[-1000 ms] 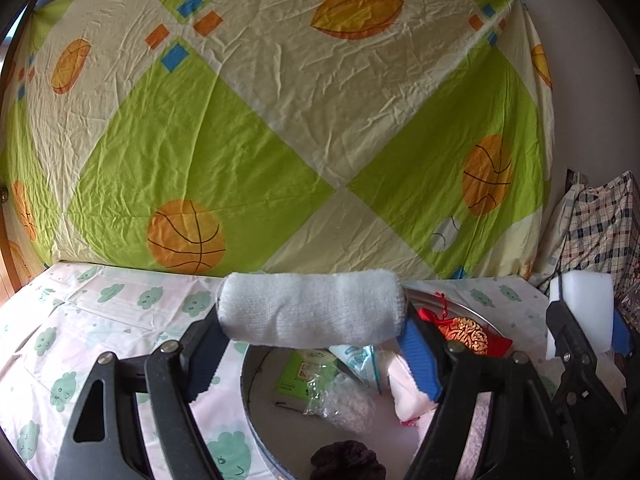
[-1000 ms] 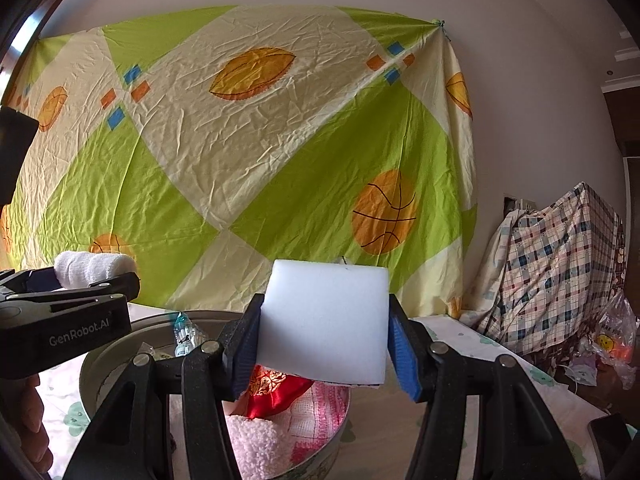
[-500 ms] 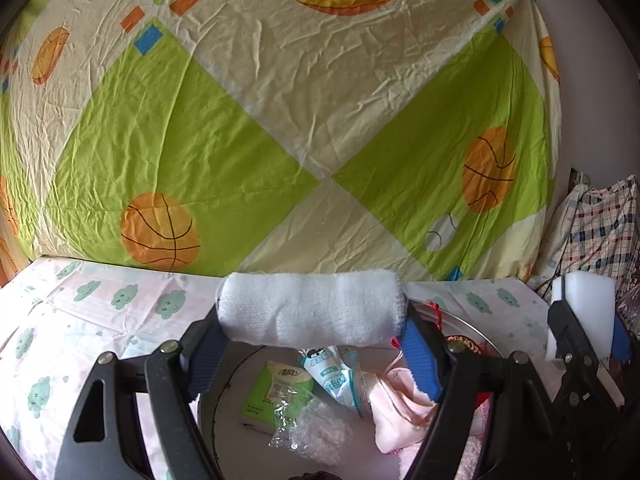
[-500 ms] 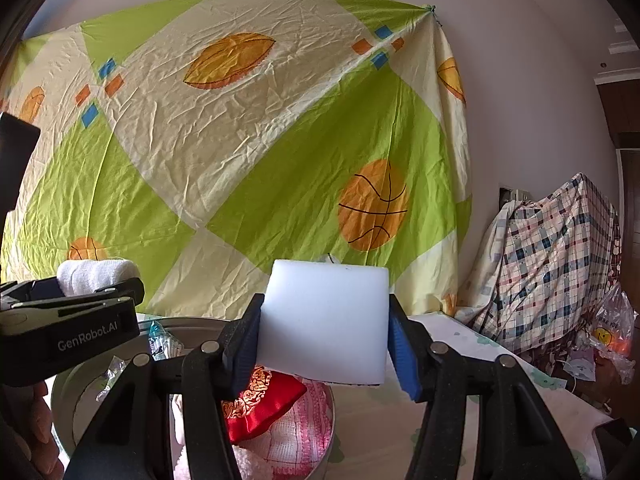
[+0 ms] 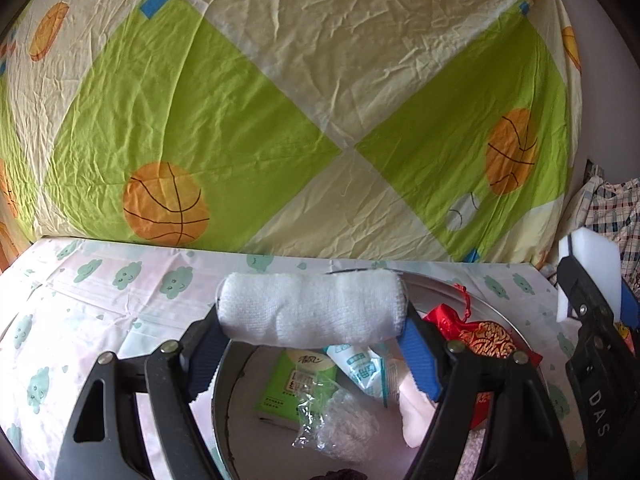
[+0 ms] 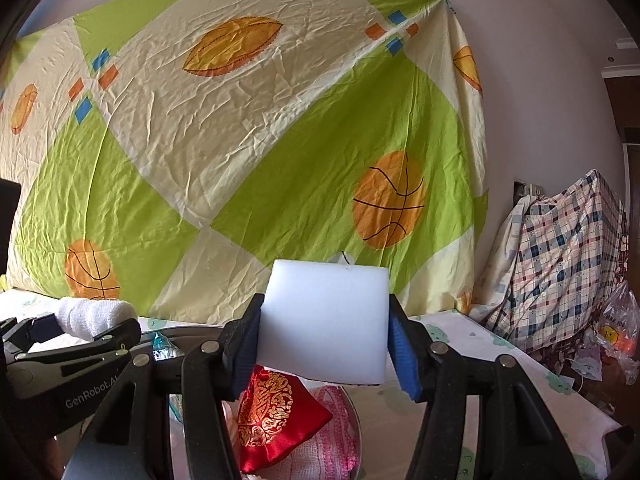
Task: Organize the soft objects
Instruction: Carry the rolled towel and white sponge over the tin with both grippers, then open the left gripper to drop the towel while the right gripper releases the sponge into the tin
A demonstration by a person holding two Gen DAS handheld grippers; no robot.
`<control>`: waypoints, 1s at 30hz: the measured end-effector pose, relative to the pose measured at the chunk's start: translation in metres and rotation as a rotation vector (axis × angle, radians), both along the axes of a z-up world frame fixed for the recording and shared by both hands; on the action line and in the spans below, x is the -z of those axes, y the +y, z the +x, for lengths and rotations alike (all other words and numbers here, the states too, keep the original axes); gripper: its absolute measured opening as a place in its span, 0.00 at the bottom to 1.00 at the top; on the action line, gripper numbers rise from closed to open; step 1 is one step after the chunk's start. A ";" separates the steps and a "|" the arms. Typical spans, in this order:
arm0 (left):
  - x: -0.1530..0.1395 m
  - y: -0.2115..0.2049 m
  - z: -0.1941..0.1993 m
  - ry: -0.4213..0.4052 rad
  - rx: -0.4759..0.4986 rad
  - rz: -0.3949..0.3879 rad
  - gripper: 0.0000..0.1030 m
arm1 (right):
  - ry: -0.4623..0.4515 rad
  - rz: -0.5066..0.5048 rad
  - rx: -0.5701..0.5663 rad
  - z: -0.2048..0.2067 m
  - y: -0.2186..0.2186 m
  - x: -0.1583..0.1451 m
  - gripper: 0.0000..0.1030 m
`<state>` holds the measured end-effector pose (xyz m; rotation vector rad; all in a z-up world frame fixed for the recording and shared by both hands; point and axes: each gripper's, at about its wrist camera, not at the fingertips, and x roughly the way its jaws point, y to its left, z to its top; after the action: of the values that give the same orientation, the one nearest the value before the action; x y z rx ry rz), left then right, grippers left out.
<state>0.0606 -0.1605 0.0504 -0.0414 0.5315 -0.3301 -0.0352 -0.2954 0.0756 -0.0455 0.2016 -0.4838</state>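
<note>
My left gripper (image 5: 312, 320) is shut on a rolled white towel (image 5: 280, 308), held crosswise just above the back rim of a round metal basin (image 5: 496, 312). At the right edge of the left wrist view, the right gripper (image 5: 592, 292) grips a white sponge block (image 5: 588, 256). In the right wrist view, that gripper (image 6: 324, 332) clamps the sponge block (image 6: 324, 320) by its two sides, above the basin's right part. The left gripper (image 6: 80, 320) with the towel (image 6: 92, 314) shows at the left.
The basin holds a red embroidered pouch (image 5: 486, 338), a green packet (image 5: 296, 384), a clear plastic bag (image 5: 340, 424), and pink cloths (image 6: 332, 432). It stands on a cloud-print tablecloth (image 5: 120, 288). A basketball-print sheet (image 5: 280, 120) hangs behind, and a plaid-covered pile (image 6: 560, 264) stands at the right.
The left gripper carried the towel farther back over the basin and tipped down a little. The right gripper drifted slightly and rose with the sponge. Both grips are unchanged.
</note>
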 end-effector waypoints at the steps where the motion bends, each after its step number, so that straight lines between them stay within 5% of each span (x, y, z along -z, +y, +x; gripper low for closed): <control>1: 0.001 0.000 0.000 0.005 0.005 0.002 0.76 | 0.010 0.005 -0.002 0.004 0.000 -0.001 0.58; 15: 0.011 -0.009 0.004 0.068 0.071 0.032 0.76 | 0.179 0.121 -0.066 0.064 -0.002 -0.016 0.58; 30: 0.018 -0.015 0.009 0.135 0.134 0.079 0.76 | 0.431 0.255 -0.156 0.122 -0.003 0.001 0.57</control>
<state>0.0692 -0.1752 0.0324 0.0491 0.6828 -0.4388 0.0872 -0.2987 0.0745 0.0846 0.6759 -0.2843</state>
